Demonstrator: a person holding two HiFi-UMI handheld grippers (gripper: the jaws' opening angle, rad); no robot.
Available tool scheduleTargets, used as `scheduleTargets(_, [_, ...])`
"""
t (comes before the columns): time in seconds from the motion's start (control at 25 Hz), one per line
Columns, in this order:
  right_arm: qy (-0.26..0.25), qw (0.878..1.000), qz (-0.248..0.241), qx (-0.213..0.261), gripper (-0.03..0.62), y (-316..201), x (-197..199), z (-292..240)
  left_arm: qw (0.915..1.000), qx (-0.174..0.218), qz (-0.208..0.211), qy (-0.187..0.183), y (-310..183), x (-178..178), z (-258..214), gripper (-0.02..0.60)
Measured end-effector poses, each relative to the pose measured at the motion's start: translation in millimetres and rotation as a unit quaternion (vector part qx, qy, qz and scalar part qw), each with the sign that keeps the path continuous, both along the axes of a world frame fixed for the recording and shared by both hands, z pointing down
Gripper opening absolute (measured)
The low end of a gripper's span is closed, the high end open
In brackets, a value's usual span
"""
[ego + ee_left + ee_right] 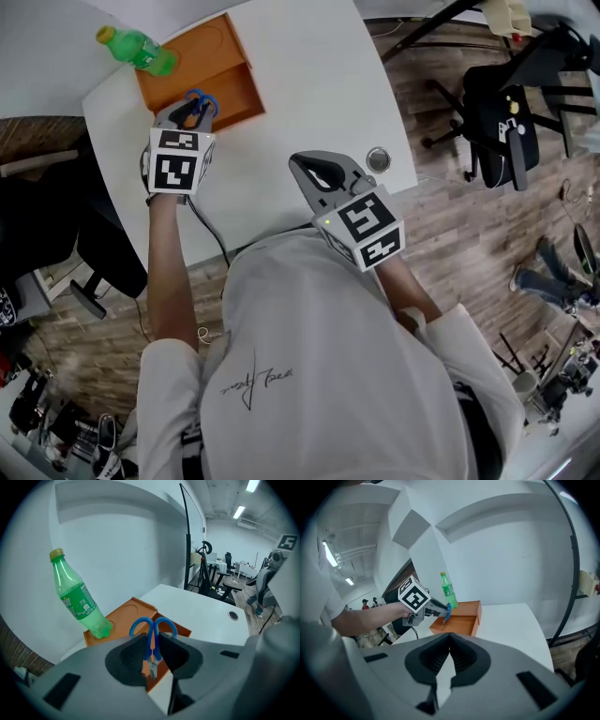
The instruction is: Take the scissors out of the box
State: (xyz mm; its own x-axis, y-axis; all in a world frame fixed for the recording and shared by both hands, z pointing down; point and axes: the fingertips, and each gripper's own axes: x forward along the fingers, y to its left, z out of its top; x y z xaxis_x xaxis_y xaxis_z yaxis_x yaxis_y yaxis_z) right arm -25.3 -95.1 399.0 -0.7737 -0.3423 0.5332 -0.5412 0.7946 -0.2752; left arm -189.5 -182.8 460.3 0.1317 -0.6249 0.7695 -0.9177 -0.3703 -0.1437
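Note:
Blue-handled scissors (200,101) (153,630) hang blades down over the near edge of the open orange box (234,89) (126,609), and my left gripper (192,112) (151,641) is shut on them just below the handle loops. The right gripper view shows the same grip from the side, with the scissors (447,610) lifted above the box (466,620). My right gripper (314,173) (450,639) hovers over the white table (300,75) to the right of the box, its jaws shut with nothing between them.
A green plastic bottle (136,49) (77,602) (449,591) stands at the box's far left corner. A round cable grommet (378,159) sits in the table near its right edge. A black office chair (506,122) stands on the wood floor to the right.

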Motion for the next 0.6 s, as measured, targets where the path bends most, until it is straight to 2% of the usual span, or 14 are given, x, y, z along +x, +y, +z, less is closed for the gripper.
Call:
scheduleTargets(0.32, [-0.001,1.000,-0.005,0.011,0.011,4,2,-5,0.9979,0.046,-0.042,0.017,6,-4,-24,0.094])
scheduleTargets(0.6, [-0.001,1.000,-0.016,0.019,0.010,10,2,-8,0.9947,0.083,-0.058,0.018,17,-1,-47,0.094])
